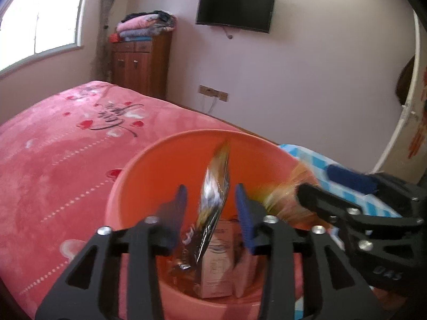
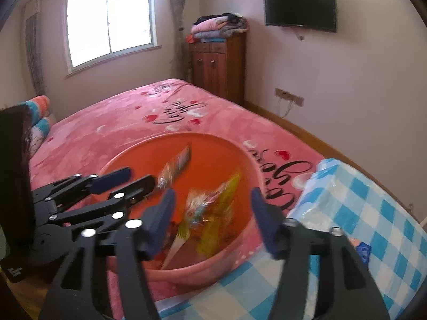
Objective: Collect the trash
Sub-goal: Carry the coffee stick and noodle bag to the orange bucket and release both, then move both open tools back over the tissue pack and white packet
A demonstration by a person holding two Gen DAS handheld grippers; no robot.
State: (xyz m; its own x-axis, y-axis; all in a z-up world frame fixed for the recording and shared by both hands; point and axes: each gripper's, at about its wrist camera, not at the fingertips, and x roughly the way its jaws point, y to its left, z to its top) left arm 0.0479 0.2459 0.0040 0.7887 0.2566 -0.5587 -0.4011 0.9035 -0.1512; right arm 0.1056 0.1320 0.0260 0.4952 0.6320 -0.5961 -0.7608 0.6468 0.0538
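An orange plastic basin [image 1: 165, 160] sits on the pink bed and also shows in the right wrist view [image 2: 240, 165]. My left gripper [image 1: 210, 200] is open over it; a shiny dark snack wrapper [image 1: 213, 194] hangs blurred between the fingers, untouched by either pad, and appears in the right wrist view [image 2: 174, 166]. My right gripper [image 2: 212, 208] is open above the basin; a blurred yellow wrapper [image 2: 210, 216] is in the air between its fingers, also in the left wrist view [image 1: 283, 194]. A small carton [image 1: 216, 266] and other wrappers lie in the basin.
The pink bedspread [image 1: 53, 160] covers the bed. A blue-and-white checked cloth [image 2: 360, 213] lies at the right. A wooden cabinet [image 2: 217, 66] with folded blankets stands by the far wall, under a wall TV [image 2: 300, 8]. A dark object [image 2: 16, 173] stands at the left.
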